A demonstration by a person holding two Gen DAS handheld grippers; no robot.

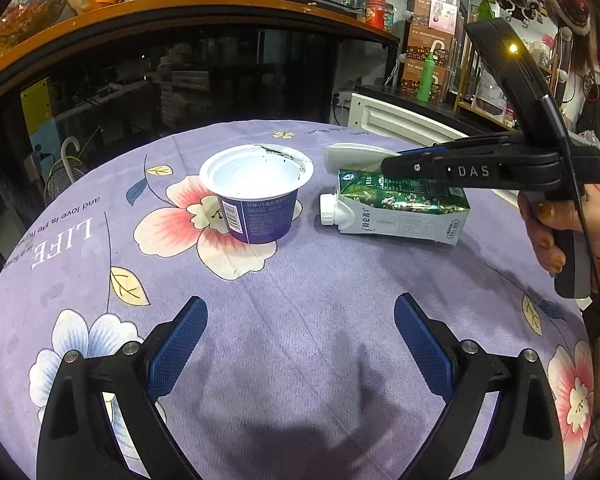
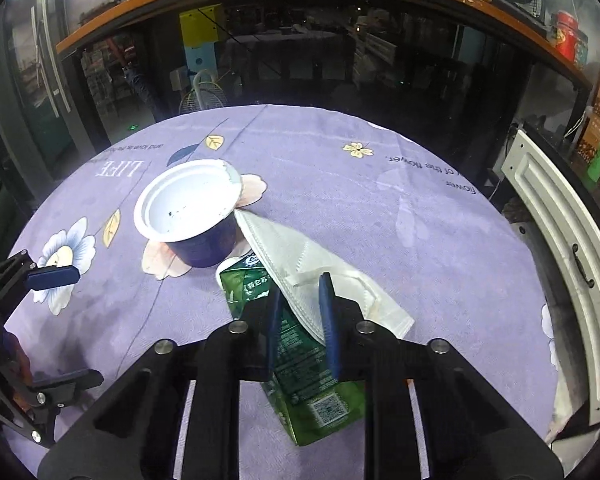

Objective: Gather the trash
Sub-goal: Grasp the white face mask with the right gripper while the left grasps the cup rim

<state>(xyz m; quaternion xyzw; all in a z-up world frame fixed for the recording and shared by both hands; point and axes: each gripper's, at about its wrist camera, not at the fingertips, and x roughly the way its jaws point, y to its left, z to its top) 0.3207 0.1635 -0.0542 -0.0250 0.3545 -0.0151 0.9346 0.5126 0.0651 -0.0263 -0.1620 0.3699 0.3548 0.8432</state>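
A white folded face mask [image 2: 280, 248] lies over a green milk carton [image 2: 312, 400] that is on its side on the purple flowered tablecloth [image 2: 380, 208]. My right gripper [image 2: 301, 288] is shut on the mask, its blue pads pinching the near end. In the left wrist view the mask [image 1: 352, 156] sticks out of the right gripper [image 1: 388, 164] just above the carton [image 1: 404, 208]. A blue yogurt cup [image 1: 256, 184] with a white inside stands upright left of the carton. My left gripper [image 1: 300, 308] is open over bare cloth, short of the cup, holding nothing.
The round table [image 1: 300, 264] drops off at its far edge toward a dark glass counter [image 1: 220, 72] with an orange-edged top. A white panelled unit [image 2: 560, 260] stands at the right. A person's hand [image 1: 552, 232] grips the right handle.
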